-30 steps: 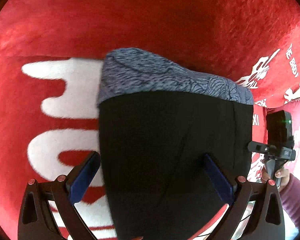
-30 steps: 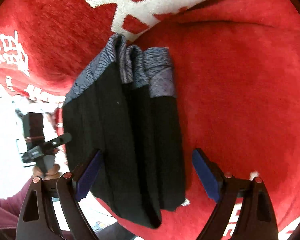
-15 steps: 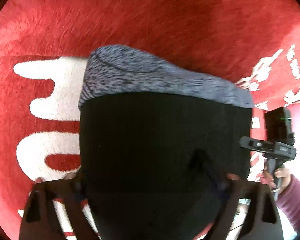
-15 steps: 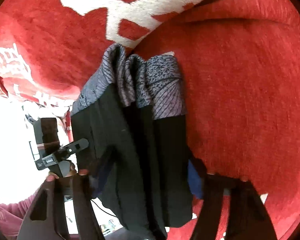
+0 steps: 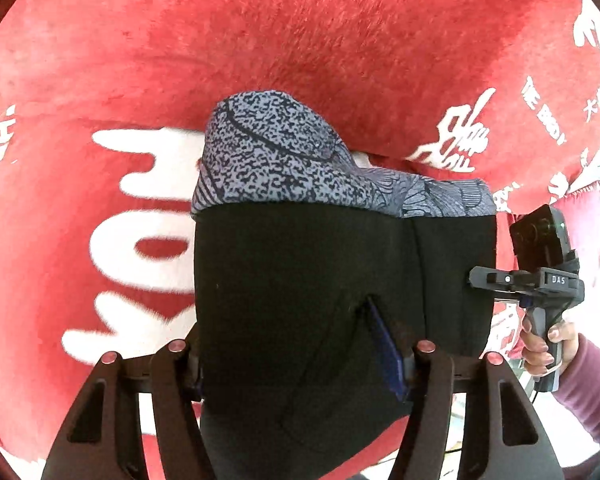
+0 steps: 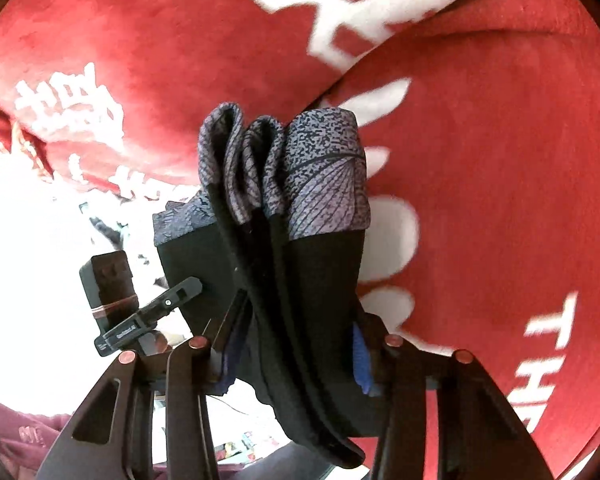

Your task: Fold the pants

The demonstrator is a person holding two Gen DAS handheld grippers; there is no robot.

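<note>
A: Left wrist view first?
B: The left gripper [image 5: 298,354] has its jaws closing around the folded black pants [image 5: 300,300], patterned grey cuff end farthest away, above the red blanket [image 5: 300,40]. The other gripper, in a hand [image 5: 548,336], sits at the right edge.
A: Right wrist view?
B: The right gripper [image 6: 296,350] is closing too, pads pinching the stacked folds of the pants [image 6: 300,280].

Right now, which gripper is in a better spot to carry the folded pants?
Probably the right gripper: its jaws, still closing, straddle all the pants' stacked layers. The left gripper, also closing, only bunches part of the black panel.
</note>
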